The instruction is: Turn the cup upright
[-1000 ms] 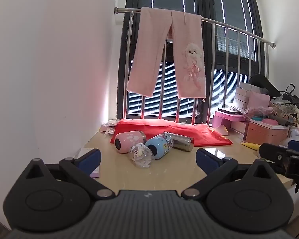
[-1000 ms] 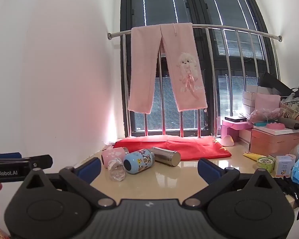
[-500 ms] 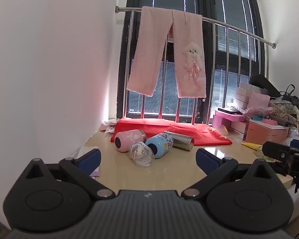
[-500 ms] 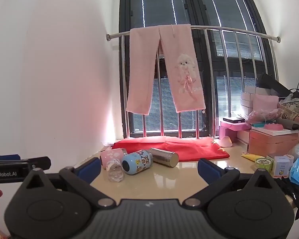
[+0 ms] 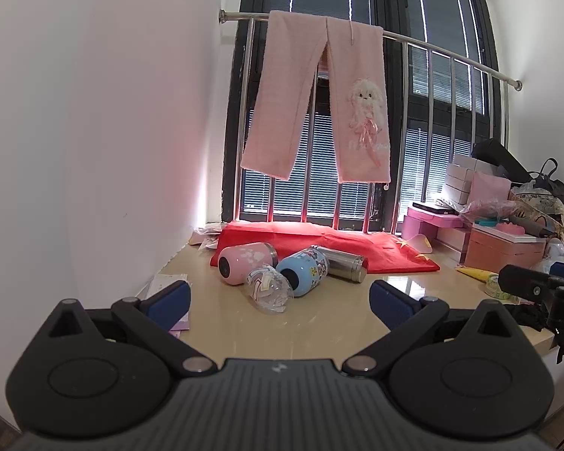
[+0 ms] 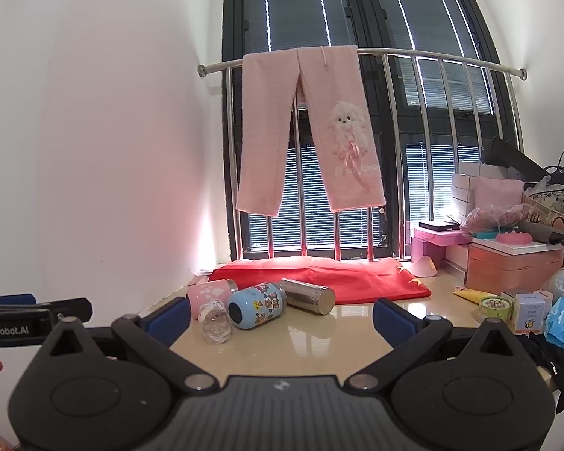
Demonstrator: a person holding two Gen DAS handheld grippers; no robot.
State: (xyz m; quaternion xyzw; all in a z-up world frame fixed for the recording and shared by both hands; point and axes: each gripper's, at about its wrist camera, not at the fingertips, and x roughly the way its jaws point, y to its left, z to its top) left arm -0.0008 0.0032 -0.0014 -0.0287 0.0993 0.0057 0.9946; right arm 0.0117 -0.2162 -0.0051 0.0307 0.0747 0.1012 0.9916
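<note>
Several cups lie on their sides on the beige table (image 5: 319,323): a pink cup (image 5: 244,262) (image 6: 211,293), a blue cartoon cup (image 5: 303,271) (image 6: 257,305), a steel cup (image 5: 344,263) (image 6: 309,296) and a clear plastic bottle (image 5: 269,288) (image 6: 216,325). My left gripper (image 5: 278,302) is open and empty, well short of them. My right gripper (image 6: 280,312) is open and empty, also short of them, to the right of the left one.
A red cloth (image 5: 331,244) lies behind the cups under a steel rail with hanging pink trousers (image 5: 316,112). Pink boxes (image 6: 515,263), tape, a yellow tube and packets crowd the table's right side. A white wall (image 5: 94,150) is at the left.
Both grippers have drifted slightly; the views shift a little and the cups sit a bit lower and nearer. Nothing has been touched.
</note>
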